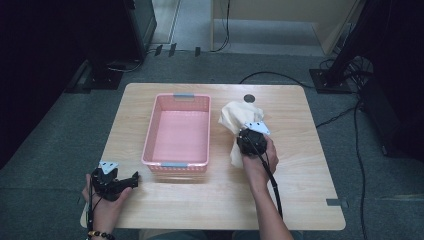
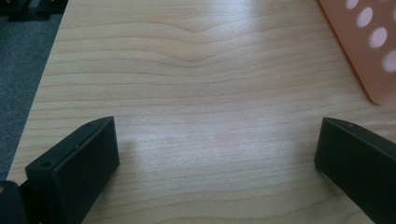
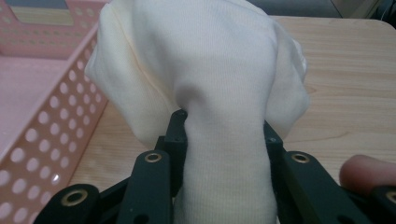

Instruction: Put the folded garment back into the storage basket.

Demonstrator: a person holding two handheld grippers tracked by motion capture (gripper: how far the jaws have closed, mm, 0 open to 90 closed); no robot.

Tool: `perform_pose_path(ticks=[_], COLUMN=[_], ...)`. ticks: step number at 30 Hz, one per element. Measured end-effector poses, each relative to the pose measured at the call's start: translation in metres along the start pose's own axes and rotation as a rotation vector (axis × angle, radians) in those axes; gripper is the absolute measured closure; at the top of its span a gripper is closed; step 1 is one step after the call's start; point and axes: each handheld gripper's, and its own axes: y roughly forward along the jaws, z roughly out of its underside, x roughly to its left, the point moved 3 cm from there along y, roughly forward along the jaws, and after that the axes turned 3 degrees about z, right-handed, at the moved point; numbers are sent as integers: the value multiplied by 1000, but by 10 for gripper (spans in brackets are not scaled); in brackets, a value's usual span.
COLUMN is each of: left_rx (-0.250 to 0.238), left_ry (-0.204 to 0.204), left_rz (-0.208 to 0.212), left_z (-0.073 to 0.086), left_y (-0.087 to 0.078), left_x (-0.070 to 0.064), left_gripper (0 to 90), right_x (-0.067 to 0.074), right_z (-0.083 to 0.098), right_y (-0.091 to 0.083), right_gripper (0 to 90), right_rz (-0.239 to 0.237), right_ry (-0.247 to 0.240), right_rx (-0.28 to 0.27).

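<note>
- Jaws of left gripper (image 1: 134, 178) spread wide, nothing between them, only bare table (image 2: 196, 93) beneath; held low near the table's near-left corner, just left of the basket's front corner.
- Pink basket (image 1: 150, 135) with holed walls, standing mid-table between the two grippers.
- Jaws of right gripper (image 3: 224, 135) clamped on a cream cloth (image 3: 201, 65), bunched fabric squeezed between both sides; cloth lifted just right of the basket, its lower end hanging toward the table.
</note>
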Motion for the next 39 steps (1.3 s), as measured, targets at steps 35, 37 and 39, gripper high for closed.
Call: perform_pose_path(ticks=[35, 37, 39], left_rx=[1, 1, 1], left_ry=[0, 0, 0], left_rz=[0, 0, 0], left_z=[0, 0, 0], left_y=[0, 0, 0], left_x=[0, 0, 0], left_gripper=[0, 0, 0], right_x=[72, 76, 79], right_z=[-43, -44, -44], right_y=[-22, -22, -22], right_gripper=[672, 672, 672], right_rz=[-103, -112, -116], right_ry=[-43, -40, -42], right_rx=[-45, -47, -49])
